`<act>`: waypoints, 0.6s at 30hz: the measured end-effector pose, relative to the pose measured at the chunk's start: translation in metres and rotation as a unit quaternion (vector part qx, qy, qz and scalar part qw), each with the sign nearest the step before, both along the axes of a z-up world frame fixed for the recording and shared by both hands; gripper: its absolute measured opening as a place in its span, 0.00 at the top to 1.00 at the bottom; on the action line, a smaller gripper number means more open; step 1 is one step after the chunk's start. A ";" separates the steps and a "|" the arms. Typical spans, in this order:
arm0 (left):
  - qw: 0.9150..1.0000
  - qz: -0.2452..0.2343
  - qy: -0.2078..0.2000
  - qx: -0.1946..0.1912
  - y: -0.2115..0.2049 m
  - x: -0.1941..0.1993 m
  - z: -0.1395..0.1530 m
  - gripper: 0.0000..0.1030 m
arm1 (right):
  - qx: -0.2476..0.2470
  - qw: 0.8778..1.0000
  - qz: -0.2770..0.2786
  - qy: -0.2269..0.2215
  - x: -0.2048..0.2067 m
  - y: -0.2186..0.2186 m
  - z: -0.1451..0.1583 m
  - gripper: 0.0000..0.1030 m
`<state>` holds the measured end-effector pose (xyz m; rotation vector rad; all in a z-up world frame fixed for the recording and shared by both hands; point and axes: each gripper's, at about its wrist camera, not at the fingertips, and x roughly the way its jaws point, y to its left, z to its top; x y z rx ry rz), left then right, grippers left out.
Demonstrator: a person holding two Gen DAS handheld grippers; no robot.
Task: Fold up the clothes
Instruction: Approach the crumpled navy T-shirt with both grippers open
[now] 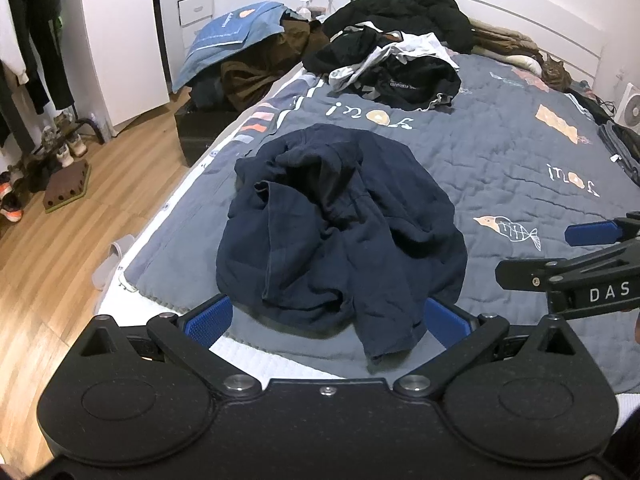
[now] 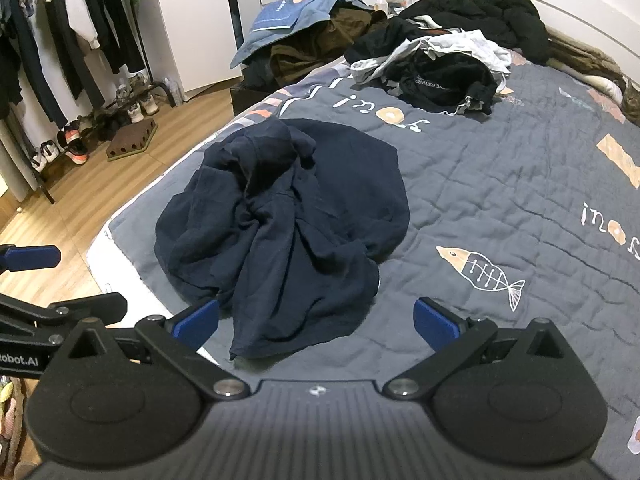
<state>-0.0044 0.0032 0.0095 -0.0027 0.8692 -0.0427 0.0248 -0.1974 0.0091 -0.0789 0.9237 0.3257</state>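
I can't read the print on the black shirt [image 2: 436, 80]; the fan [image 1: 630, 108] is cut off.

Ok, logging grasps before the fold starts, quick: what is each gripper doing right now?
Left gripper: open, holding nothing, its fingers either side of the navy garment's near edge.
Right gripper: open, holding nothing.

Grey quilt [image 1: 500, 168] with fish print [image 2: 480, 272], shoes [image 2: 72, 144] on wooden floor [image 1: 52, 248], cat [image 1: 556, 72].

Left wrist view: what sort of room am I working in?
Most likely a bedroom: a bed under a grey quilt, hanging clothes on a rack, and shoes on the wooden floor.
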 end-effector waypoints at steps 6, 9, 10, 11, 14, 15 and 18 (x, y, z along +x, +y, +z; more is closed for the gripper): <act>1.000 -0.001 0.004 -0.012 0.002 0.000 0.000 0.00 | 0.000 1.000 0.009 -0.001 -0.001 0.002 0.000 0.00; 1.000 -0.002 0.004 -0.015 0.003 0.000 0.001 0.00 | -0.001 1.000 0.012 -0.004 -0.002 0.004 0.000 0.00; 1.000 -0.003 0.004 -0.015 0.003 0.000 0.001 0.00 | -0.001 1.000 0.013 -0.005 -0.002 0.004 0.000 0.00; 1.000 -0.003 0.004 -0.015 0.003 0.000 0.001 0.00 | -0.001 1.000 0.013 -0.005 -0.002 0.004 0.000 0.00; 1.000 0.001 0.001 -0.010 0.003 0.000 0.001 0.00 | 0.002 1.000 0.014 -0.008 -0.002 0.005 0.001 0.00; 1.000 0.002 0.001 -0.009 0.004 0.001 0.001 0.00 | 0.002 1.000 0.014 -0.008 -0.002 0.005 0.002 0.00; 1.000 0.001 0.006 -0.022 0.006 0.001 0.001 0.00 | 0.000 1.000 0.013 -0.010 -0.002 0.005 0.002 0.00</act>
